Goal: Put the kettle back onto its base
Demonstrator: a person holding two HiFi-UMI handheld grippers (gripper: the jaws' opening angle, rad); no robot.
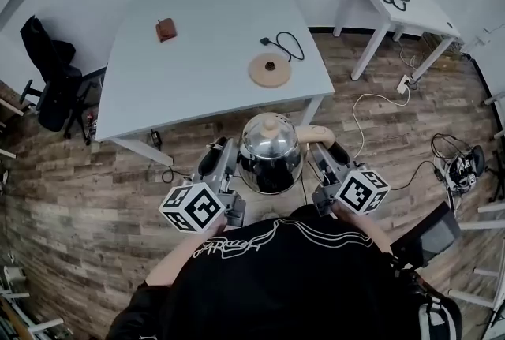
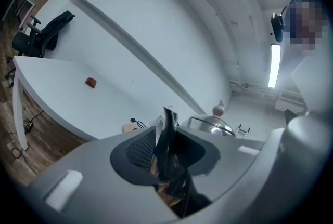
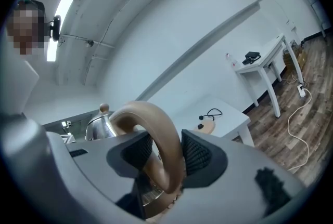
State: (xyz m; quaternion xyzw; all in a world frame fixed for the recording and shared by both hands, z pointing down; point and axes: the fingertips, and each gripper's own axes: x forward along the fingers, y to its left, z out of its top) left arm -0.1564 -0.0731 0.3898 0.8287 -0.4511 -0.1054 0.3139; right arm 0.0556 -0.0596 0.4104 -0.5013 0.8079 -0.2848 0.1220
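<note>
Desk [image 1: 205, 39] bore the base [image 1: 269, 70]; nearer than it, left tongs [image 2: 167, 148] gripped the kettle [image 1: 270, 149] by its spout [image 2: 169, 132], right tongs [image 3: 164, 153] by its handle [image 3: 156, 121]

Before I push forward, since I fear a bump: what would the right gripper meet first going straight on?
The right gripper is clamped on the kettle handle. Beyond that, its line runs over the table toward the base. Nothing else seems to stand between, though depth is unclear.

Head camera looks steeply down over the kettle [image 1: 270, 151]; both gripper cameras sit close beside it, facing the table [image 1: 205, 54] all three share.
</note>
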